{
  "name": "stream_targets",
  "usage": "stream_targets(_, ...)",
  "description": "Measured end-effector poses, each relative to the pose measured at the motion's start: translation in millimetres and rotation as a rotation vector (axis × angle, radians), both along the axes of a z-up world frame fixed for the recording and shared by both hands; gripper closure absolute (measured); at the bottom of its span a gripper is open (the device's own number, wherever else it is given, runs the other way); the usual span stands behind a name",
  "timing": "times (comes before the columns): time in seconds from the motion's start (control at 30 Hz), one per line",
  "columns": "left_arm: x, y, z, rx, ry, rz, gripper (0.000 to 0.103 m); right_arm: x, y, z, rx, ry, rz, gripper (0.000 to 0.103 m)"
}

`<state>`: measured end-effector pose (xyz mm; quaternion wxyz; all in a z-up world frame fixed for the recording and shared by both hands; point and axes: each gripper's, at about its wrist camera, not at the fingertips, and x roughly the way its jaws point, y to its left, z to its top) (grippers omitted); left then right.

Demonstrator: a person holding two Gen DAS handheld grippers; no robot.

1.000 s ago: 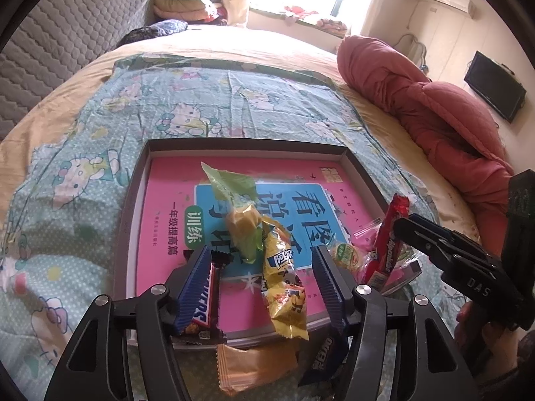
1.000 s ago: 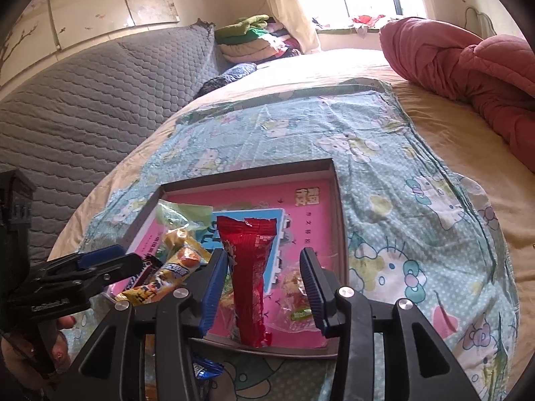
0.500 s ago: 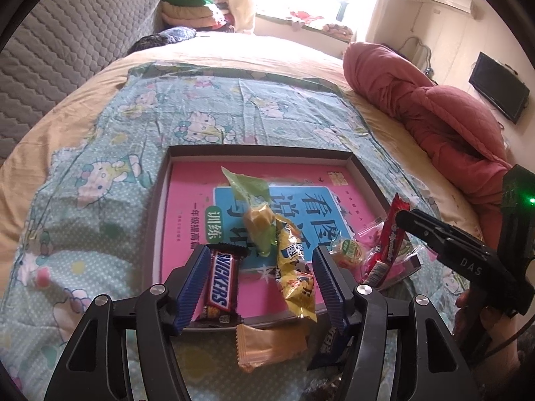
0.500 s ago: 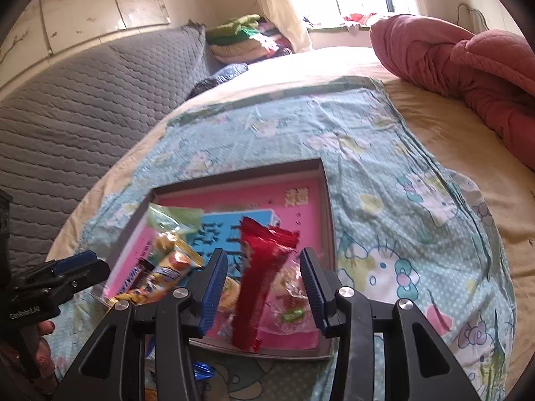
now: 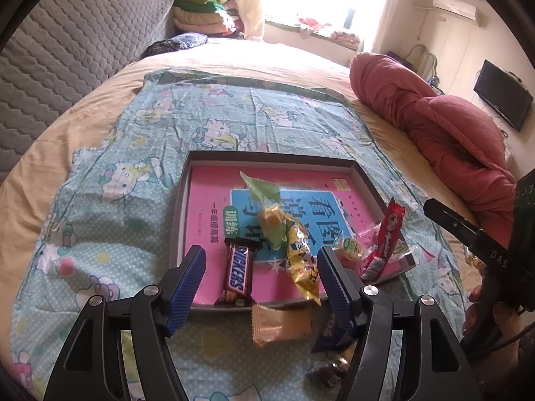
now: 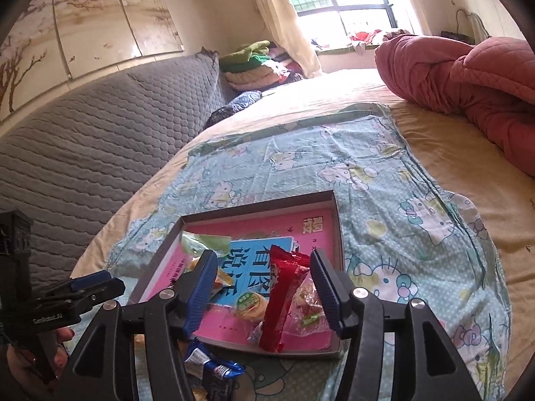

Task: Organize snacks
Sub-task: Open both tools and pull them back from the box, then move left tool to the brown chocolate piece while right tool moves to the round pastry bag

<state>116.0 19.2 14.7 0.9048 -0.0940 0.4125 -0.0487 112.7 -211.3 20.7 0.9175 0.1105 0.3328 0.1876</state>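
**Both grippers loose above the snack tray**

While my left gripper (image 5: pixel 260 280) hangs over the near edge of the tray (image 5: pixel 267 157), its jaws are spreading and grip nothing; the chocolate bar (image 5: pixel 238 272) lies flat on the pink book (image 5: pixel 207 207) inside the tray, in the gap between the blue pads but touching neither. Beside the bar I see a yellow packet (image 5: pixel 301 264) and a green-wrapped sweet (image 5: pixel 267 214), also on the book. An orange wafer packet (image 5: pixel 281 325) and a blue wrapper (image 5: pixel 331 332) sit on the cartoon-print cloth (image 5: pixel 133 180), just outside the tray's near wall.

My right gripper (image 6: pixel 262 287) is opening too. The red packet (image 6: pixel 284 294) stands tilted between its pads with clear space on both sides, its lower end resting in the tray's near right corner next to a round biscuit (image 6: pixel 249 304) and a clear sweet bag (image 6: pixel 307 310).
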Motion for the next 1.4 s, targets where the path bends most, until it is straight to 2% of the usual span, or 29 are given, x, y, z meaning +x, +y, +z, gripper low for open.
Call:
stream_targets(0.8,-51,-8,-11,0.050,0.063,-0.050,0.032,-63,25,-1,-0.079,0.018,0.087,0.044)
stream_targets(1.13,-65,-20,-19,0.055,0.100,-0.093,0.032,-88,27,-4,-0.106,0.058,0.108,0.043)
stream_targets(1.4,-69,-24,-38,0.056,0.164,-0.124,0.032,-99,38,-15,-0.144,0.113,0.152,0.042)
